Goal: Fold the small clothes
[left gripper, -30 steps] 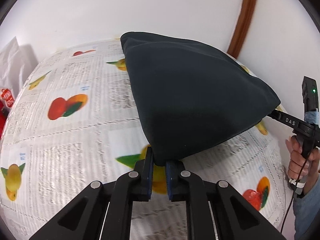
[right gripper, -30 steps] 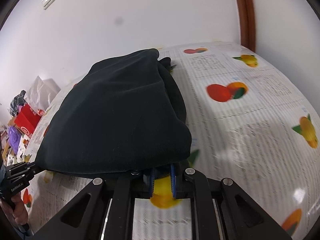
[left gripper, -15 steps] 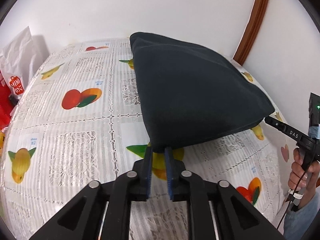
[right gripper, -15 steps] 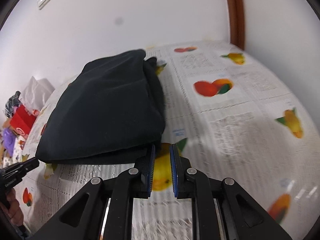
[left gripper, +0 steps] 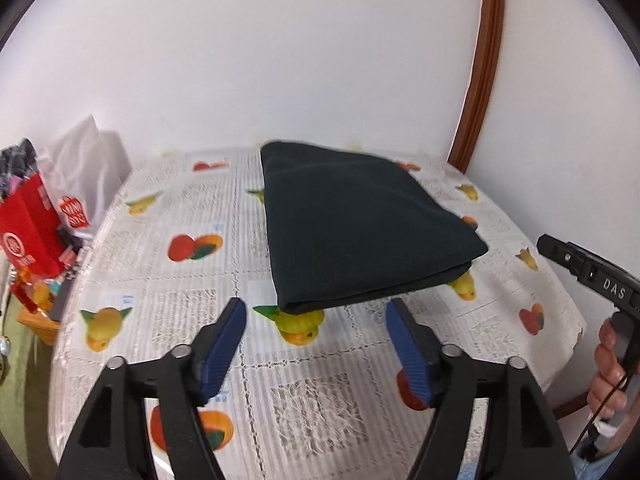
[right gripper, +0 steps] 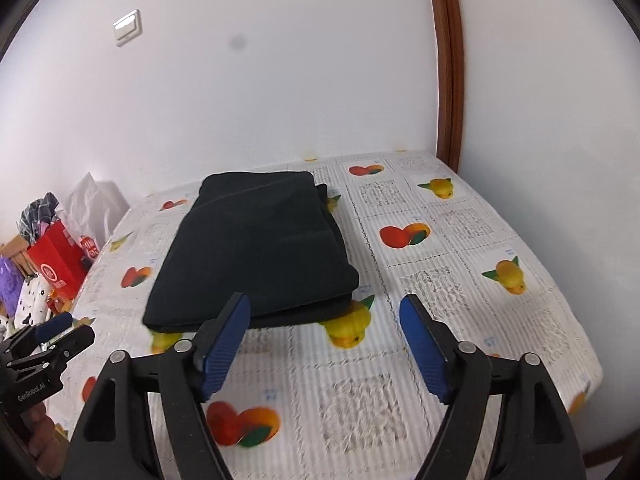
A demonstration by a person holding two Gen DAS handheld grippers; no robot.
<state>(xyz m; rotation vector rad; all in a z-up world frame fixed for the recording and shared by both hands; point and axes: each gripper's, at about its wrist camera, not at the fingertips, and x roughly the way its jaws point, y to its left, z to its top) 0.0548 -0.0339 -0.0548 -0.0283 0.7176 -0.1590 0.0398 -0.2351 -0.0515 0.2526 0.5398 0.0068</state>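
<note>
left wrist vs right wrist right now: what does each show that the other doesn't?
Left wrist only: the right gripper from outside, in the person's hand, at the right edge.

Right wrist only: the left gripper from outside at the lower left, and a dark spot on the wall.

Both: the folded dark garment lying flat on the fruit-print tablecloth, both grippers open and clear of it, the red bag, the wall switch, the brown door frame.

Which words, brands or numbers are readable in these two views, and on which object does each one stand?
"DAS": on the body of the right claw, seen in the left wrist view.
"GenRobot.AI": on the body of the left claw, seen in the right wrist view.
Red bag: white round logos and characters, too blurred to read.
Tablecloth: small blue marks beside the fruit prints, too small to read.
</note>
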